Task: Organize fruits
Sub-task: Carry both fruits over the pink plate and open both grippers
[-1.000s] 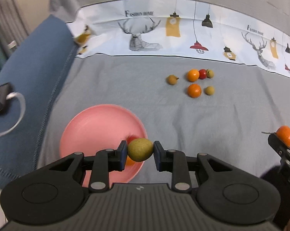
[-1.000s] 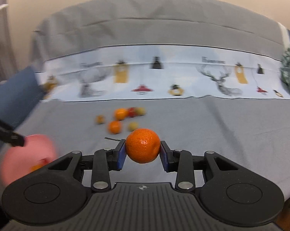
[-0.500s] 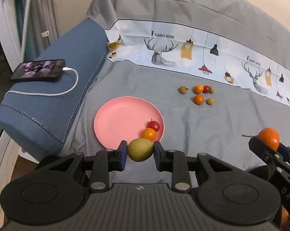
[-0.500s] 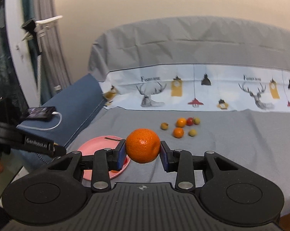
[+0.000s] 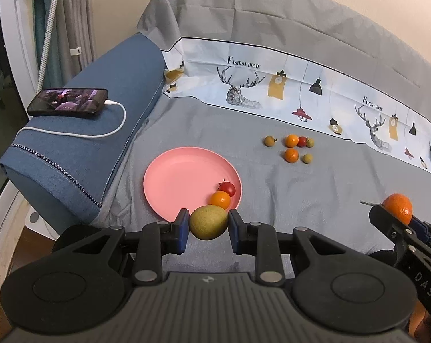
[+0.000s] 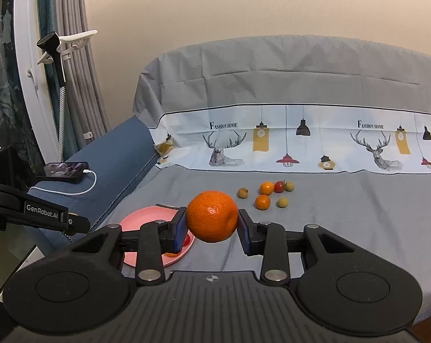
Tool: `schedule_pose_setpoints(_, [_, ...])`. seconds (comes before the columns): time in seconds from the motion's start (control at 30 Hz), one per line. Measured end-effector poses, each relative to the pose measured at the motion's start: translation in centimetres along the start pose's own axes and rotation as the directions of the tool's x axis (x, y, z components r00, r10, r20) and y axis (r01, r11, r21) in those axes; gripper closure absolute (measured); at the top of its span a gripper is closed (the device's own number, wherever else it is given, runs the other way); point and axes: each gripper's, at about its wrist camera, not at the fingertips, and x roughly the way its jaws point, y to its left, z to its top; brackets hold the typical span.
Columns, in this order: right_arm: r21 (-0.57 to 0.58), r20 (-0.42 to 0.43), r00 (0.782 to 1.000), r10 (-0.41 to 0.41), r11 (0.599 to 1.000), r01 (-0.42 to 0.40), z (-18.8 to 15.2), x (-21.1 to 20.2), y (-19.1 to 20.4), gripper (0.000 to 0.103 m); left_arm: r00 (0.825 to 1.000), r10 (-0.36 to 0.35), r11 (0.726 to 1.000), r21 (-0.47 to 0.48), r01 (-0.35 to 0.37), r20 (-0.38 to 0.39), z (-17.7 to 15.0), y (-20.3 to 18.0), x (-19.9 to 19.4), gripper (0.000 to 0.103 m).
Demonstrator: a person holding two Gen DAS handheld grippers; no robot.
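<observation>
In the right gripper (image 6: 212, 227), a dimpled orange (image 6: 212, 215).

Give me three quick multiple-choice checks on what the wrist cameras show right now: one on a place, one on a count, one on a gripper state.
1. Where does the phone lie?
A. on the pink plate
B. on the blue armrest
C. among the loose fruit

2. How many fruits lie on the pink plate?
A. none
B. two
C. five

3. What is the right gripper doing?
A. shut on a tangerine
B. open and empty
C. shut on a cherry tomato

Answers:
1 B: the phone sits on the blue armrest, its white cable plugged in.
2 B: only a cherry tomato and a small orange fruit rest near the plate's right rim.
3 A: both pads press the tangerine; the left gripper likewise clamps a yellow-green fruit.
</observation>
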Motion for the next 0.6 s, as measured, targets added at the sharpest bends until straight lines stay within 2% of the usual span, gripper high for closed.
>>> schedule_pose_setpoints(0.27, [-0.008, -0.018, 1.000, 0.010, 1.000, -0.010, -0.1, 0.8, 0.1, 0.065, 1.000, 0.000, 1.000, -0.009, 0.000, -0.006, 0.0, 0.5, 0.3, 0.071])
schedule_pose_setpoints(0.6, [-0.011, -0.097, 0.995, 0.002, 1.000, -0.003, -0.3, 4.1, 0.0, 0.065, 0.998, 0.000, 0.999, -0.035, -0.003, -0.069, 0.8, 1.8, 3.4, 0.071])
